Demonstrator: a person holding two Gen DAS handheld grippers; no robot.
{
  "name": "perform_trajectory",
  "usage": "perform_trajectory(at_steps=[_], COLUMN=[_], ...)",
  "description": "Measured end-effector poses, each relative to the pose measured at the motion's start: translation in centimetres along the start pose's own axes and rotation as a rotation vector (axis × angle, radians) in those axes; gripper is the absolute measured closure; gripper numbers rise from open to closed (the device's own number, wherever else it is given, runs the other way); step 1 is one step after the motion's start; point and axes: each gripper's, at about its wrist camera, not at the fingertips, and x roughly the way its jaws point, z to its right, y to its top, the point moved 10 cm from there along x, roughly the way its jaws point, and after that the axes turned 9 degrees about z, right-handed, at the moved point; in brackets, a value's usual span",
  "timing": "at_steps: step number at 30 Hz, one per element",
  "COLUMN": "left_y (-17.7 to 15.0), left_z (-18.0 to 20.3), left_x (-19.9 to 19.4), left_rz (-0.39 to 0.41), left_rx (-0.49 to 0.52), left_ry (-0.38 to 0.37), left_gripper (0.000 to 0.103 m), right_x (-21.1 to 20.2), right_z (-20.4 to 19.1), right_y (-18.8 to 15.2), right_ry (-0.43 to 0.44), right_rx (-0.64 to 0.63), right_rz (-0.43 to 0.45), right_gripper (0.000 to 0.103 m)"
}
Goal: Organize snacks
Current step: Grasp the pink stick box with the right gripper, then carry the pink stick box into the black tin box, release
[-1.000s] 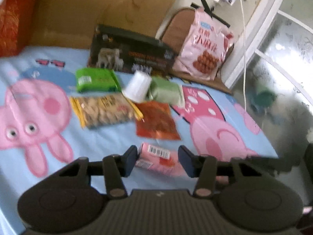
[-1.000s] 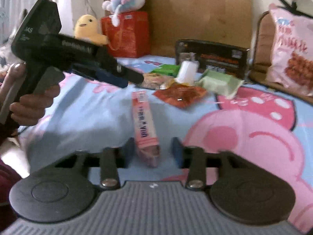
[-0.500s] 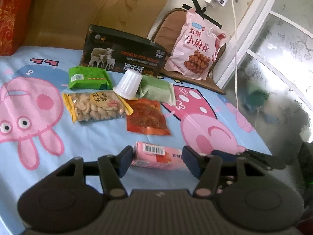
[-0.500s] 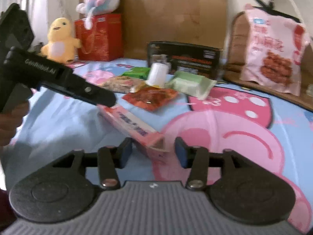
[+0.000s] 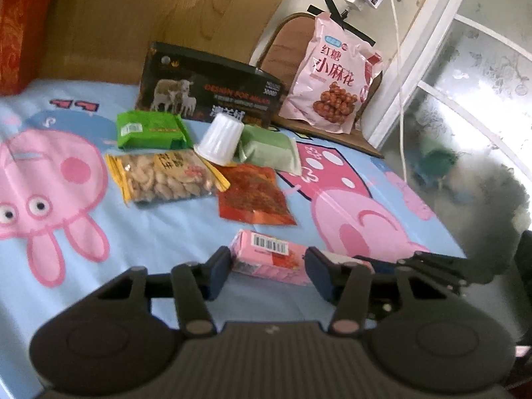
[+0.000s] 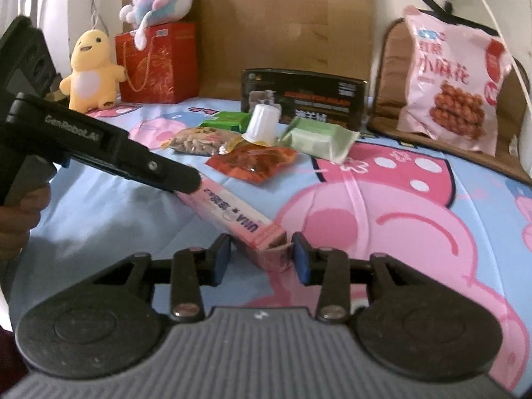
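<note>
Rotated crosswise since before: pink snack box (image 5: 269, 261), near chili packet (image 5: 252, 198); left gripper (image 5: 266, 271) and right gripper (image 6: 261, 256) closing round it, regrouping unfinished.

Both views sit low and close over the bed sheet (image 5: 166, 232), each looking forward and slightly down past its own two fingers, which fill the lower frame. The left wrist view faces the black box (image 5: 212, 94) at upper centre, with the window (image 5: 465, 99) at right; the right wrist view looks from further right, with the headboard (image 6: 282, 16) at top and the left gripper (image 6: 186, 179) entering from the left edge. Both share the pink box (image 5: 269, 261) (image 6: 239, 219) just ahead of the fingers, the snack pile (image 5: 206, 163) (image 6: 252, 139) mid-frame and the pink bag (image 5: 332, 79) (image 6: 455, 79) at upper right.
</note>
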Motion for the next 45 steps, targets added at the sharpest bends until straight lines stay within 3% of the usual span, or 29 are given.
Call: perform_trajectory(at_steps=[5, 13, 19, 23, 26, 28, 32, 36, 39, 42, 45], left_y=[1.6, 11.0, 18.8, 21.9, 21.8, 21.0, 18.4, 16.0, 14.0, 12.4, 11.2], left_z=[0.0, 1.0, -1.4, -4.3, -6.7, -7.5, -8.6, -8.6, -7.9, -7.3, -6.9], left_x=[-1.0, -0.8, 3.3, 7.7, 10.6, 10.6, 9.2, 8.5, 8.3, 8.0, 7.6], left_rz=[0.022, 0.163, 0.244, 0.244, 0.189, 0.186, 0.167, 0.127, 0.093, 0.073, 0.061], left_rx=[-0.018, 0.070, 0.104, 0.077, 0.047, -0.008, -0.094, -0.129, -0.134, -0.147, -0.161], left_ry=[-0.006, 0.037, 0.115, 0.161, 0.216, 0.175, 0.105, 0.068, 0.058, 0.046, 0.051], left_gripper=[0.057, 0.057, 0.055, 0.045, 0.045, 0.045, 0.045, 0.045, 0.045, 0.045, 0.045], right_x=[-0.4, 1.2, 6.6, 11.6, 15.4, 16.5, 14.9, 14.7, 15.6, 16.4, 17.8], right_z=[-0.6, 1.2, 4.4, 6.3, 8.0, 9.8, 13.4, 16.0, 16.5, 15.1, 14.2], right_y=[0.6, 7.2, 14.0, 17.0, 17.4, 16.8, 13.9, 9.8, 8.1, 7.6, 7.4], right_ry=[0.019, 0.018, 0.028, 0.010, -0.034, -0.055, 0.002, 0.062, 0.061, 0.151, 0.147], right_rx=[-0.018, -0.073, -0.139, -0.186, -0.183, -0.107, 0.116, 0.324, 0.412, 0.463, 0.448], right_rz=[0.021, 0.177, 0.270, 0.280, 0.261, 0.232, 0.204, 0.086, 0.015, -0.019, -0.058], right_gripper=[0.063, 0.063, 0.063, 0.061, 0.052, 0.051, 0.051, 0.051, 0.052, 0.052, 0.052])
